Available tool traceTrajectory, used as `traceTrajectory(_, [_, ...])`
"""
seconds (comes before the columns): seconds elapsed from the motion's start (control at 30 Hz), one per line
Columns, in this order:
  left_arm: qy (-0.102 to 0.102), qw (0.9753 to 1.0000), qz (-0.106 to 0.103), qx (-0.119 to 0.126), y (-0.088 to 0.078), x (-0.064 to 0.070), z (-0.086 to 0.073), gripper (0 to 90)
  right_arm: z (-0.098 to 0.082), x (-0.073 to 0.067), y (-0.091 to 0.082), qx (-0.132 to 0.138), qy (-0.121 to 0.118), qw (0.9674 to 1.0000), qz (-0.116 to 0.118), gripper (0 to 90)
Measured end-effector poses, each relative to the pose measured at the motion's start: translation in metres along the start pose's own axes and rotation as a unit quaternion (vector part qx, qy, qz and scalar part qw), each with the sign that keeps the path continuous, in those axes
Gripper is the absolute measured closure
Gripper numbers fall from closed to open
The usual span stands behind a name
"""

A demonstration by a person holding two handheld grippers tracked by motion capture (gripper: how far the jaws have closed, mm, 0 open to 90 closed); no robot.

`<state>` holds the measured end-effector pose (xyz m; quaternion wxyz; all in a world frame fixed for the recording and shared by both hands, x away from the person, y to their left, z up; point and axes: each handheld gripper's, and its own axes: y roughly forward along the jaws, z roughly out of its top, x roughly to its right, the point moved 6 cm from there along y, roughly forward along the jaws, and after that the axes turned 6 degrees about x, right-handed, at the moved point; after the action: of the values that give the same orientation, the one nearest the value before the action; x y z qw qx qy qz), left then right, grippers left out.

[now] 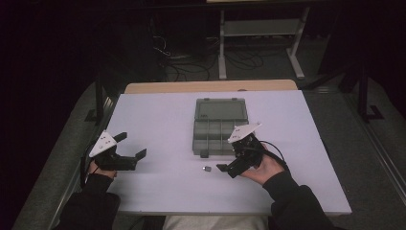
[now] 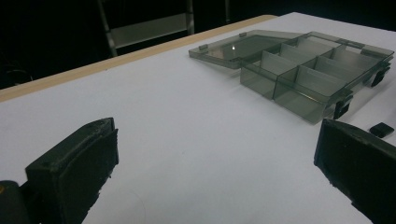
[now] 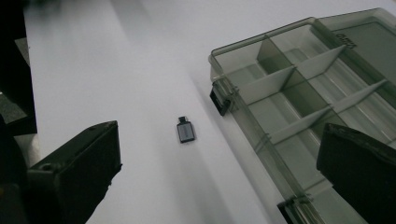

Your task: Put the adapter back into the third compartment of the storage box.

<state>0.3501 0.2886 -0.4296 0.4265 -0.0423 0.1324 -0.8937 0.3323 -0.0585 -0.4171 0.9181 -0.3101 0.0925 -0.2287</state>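
A smoky grey compartment box [image 1: 218,125] lies open in the middle of the white table, its lid folded flat toward the far side. The compartments [image 3: 299,93] look empty. A small dark adapter-like piece [image 1: 207,168] rests on the table just in front of the box. My right gripper [image 1: 229,156] hovers open right of this piece, which lies between and ahead of its jaws in the right gripper view [image 3: 185,129]. My left gripper [image 1: 130,145] is open at the table's left, holding nothing. It faces the box [image 2: 308,70], and the small piece [image 2: 381,129] shows beyond its right jaw.
The white board [image 1: 163,115] covers a wooden tabletop whose far edge [image 1: 210,86] shows behind it. Beyond the table are a white metal frame [image 1: 261,28] and cables on a dark floor. Black latches [image 3: 218,101] stick out from the box's front.
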Motion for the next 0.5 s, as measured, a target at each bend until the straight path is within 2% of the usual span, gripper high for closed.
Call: traceTrajectory(0.5, [-0.002,1.0000,0.001,0.002,0.000,0.000,0.000,0.0,0.003,-0.011,0.024,-0.021,-0.017,0.9993,0.025,0.0])
